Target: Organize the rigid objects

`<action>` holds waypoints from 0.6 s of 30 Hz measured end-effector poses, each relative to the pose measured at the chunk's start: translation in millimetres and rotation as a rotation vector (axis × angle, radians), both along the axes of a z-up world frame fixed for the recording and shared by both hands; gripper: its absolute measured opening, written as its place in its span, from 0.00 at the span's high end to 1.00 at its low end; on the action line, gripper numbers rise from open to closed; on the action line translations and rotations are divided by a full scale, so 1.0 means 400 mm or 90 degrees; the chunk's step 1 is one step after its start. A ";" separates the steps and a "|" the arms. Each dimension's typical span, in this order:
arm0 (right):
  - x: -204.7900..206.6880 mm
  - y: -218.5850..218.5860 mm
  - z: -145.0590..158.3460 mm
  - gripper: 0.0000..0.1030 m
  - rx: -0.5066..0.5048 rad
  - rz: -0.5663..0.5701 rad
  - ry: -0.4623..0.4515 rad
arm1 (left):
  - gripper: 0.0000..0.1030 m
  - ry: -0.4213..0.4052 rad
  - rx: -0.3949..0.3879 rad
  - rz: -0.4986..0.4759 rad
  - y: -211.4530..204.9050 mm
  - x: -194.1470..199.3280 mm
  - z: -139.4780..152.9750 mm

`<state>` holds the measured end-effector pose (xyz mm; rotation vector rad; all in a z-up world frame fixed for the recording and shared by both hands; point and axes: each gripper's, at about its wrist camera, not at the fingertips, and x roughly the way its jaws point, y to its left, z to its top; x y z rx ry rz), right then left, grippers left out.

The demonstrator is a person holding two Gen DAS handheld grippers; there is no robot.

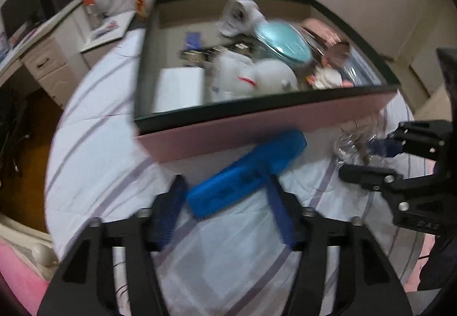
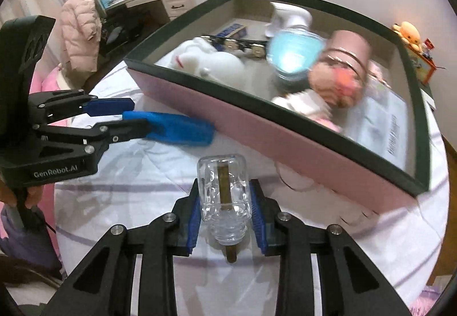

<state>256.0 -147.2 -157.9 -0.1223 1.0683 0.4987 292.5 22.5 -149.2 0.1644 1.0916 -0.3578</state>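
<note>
While right claw (image 2: 225,219) grips glass bottle (image 2: 222,196), left claw (image 1: 225,207) parted, straddling blue case (image 1: 245,173).

boxes: 1 (image 1: 257,127) | blue cases: 1 (image 1: 245,173) | clear bottles: 1 (image 2: 224,196) | claws: 2 (image 1: 225,201) (image 2: 225,216)

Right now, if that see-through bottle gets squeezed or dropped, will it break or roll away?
The clear bottle looks like hard, ridged glass, so it probably won't squish, but it might crack if dropped. Its smooth, shiny sides could slip between the right gripper pads. It looks rounded, so on the striped bedsheet it might roll a little, though the soft cloth should slow it.
</note>
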 end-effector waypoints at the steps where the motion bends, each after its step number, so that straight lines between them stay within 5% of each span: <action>1: -0.003 -0.012 0.000 0.69 -0.002 -0.007 0.001 | 0.26 0.010 0.012 -0.016 -0.017 0.010 -0.012; 4: 0.002 -0.022 0.000 0.69 -0.004 -0.022 0.006 | 0.20 -0.004 0.039 -0.043 -0.055 0.020 -0.020; 8: 0.009 -0.041 -0.007 0.69 0.008 -0.036 0.011 | 0.27 -0.007 0.023 -0.051 -0.058 0.026 -0.017; 11: 0.013 -0.046 -0.006 0.69 0.013 -0.040 0.008 | 0.77 -0.003 0.013 -0.040 -0.043 0.015 -0.003; 13: 0.019 -0.024 -0.012 0.69 0.013 -0.038 0.008 | 0.83 0.016 -0.013 -0.034 -0.037 0.014 0.001; 18: 0.004 -0.047 -0.007 0.69 0.018 -0.039 0.005 | 0.85 0.005 0.025 -0.025 -0.054 -0.002 0.001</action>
